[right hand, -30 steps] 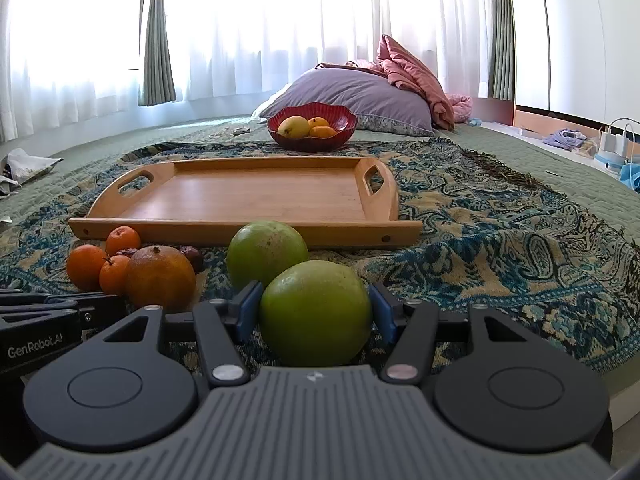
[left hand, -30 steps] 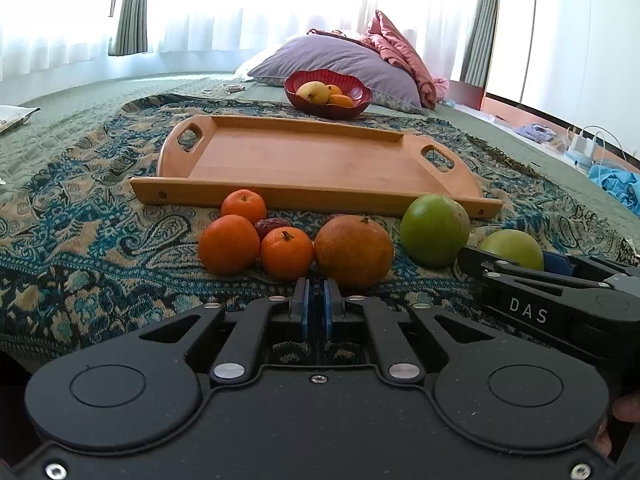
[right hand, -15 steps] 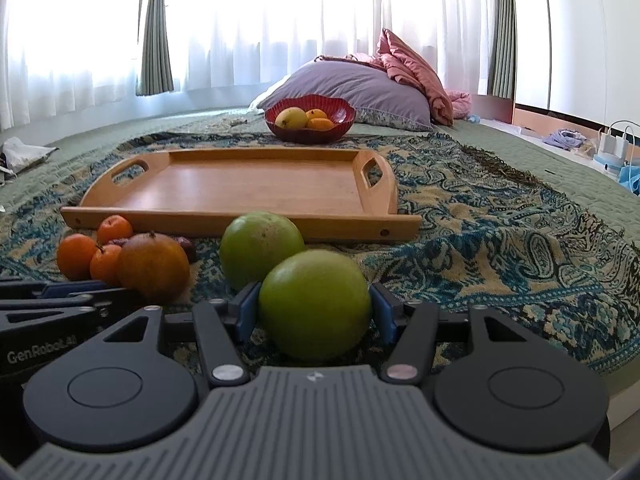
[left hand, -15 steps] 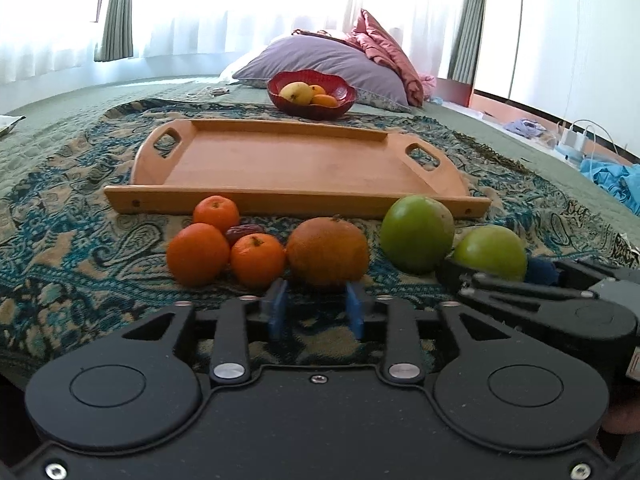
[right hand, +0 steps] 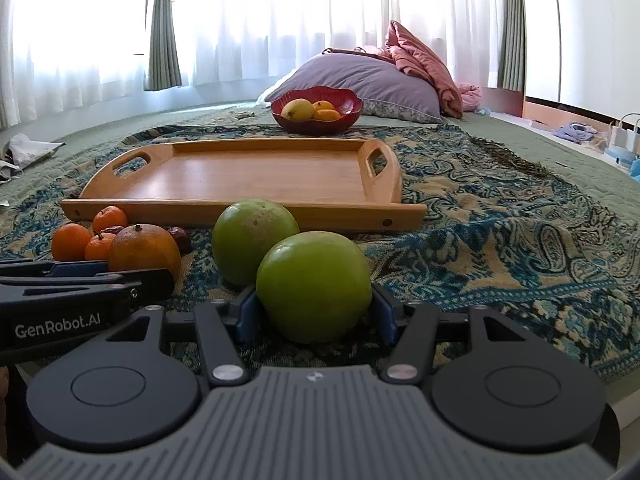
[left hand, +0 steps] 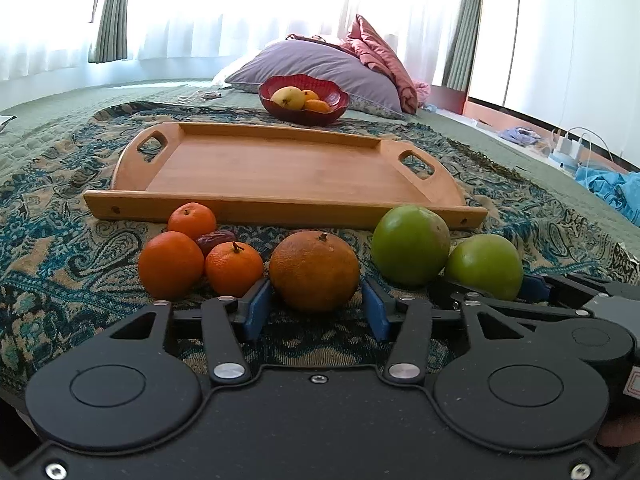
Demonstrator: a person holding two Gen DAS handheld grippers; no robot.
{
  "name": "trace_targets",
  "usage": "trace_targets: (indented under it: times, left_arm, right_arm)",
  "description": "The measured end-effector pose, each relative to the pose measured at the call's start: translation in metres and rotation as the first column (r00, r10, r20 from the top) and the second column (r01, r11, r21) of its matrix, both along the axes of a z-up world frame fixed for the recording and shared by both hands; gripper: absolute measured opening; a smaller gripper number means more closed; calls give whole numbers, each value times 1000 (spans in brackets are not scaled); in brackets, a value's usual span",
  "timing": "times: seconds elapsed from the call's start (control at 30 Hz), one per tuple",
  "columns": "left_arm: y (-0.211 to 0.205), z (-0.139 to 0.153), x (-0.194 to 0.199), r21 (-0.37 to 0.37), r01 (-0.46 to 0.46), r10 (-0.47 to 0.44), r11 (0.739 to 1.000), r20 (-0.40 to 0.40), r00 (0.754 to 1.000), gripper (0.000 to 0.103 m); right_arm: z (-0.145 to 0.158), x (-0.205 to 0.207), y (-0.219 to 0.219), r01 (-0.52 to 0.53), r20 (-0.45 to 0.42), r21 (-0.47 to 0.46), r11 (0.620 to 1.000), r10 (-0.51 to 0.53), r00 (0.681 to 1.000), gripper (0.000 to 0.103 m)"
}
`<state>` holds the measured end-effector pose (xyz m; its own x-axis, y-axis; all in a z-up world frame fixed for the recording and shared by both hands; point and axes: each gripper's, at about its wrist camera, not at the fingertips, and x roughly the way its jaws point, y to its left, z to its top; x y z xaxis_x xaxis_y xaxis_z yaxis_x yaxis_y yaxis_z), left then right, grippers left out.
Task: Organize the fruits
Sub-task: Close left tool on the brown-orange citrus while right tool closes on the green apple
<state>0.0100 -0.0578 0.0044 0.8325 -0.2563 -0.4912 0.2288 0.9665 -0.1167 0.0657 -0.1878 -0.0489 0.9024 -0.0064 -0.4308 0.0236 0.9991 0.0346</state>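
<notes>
Left gripper jaws are opening around the brown-orange fruit, at twelve o'clock, not pressing. Right gripper is clasping the green fruit before the tray.

Large orange hides most of 1 date.
</notes>
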Motion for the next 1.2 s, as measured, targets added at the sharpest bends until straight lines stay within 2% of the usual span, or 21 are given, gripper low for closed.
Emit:
trace_targets:
  times: [0.03,0.23,0.43,0.8,0.97,1.13,1.2]
  left_arm:
    - [0,0,0,0,-1,1,1000,2,1000,49]
    - [-2,0,0,-11,14,-14,1000,5,1000,59]
    - [-11,-2,0,1,14,-14,1000,20,1000,70]
    - [-12,-1,-5,-13,-4,5,1000,48,999,71]
    - [-21,-1,1,16,-24,23,1000,56,998,70]
    - [-25,-5,7,56,-61,58,997,56,997,49]
    - [-24,-6,10,50,-61,59,997,53,997,49]
  right_arm:
    - [0,1,0,-4,0,-2,1000,4,1000,59]
    - [4,-5,-5,16,34,35,999,-17,999,58]
    - [8,-17,-13,57,69,11,998,-58,996,58]
    - [5,-22,-24,85,65,28,996,-86,994,58]
    - [3,-21,-23,82,66,31,996,-84,994,58]
    - [4,-21,-23,79,70,38,996,-81,994,58]
    - [4,-21,-23,76,70,37,996,-79,994,58]
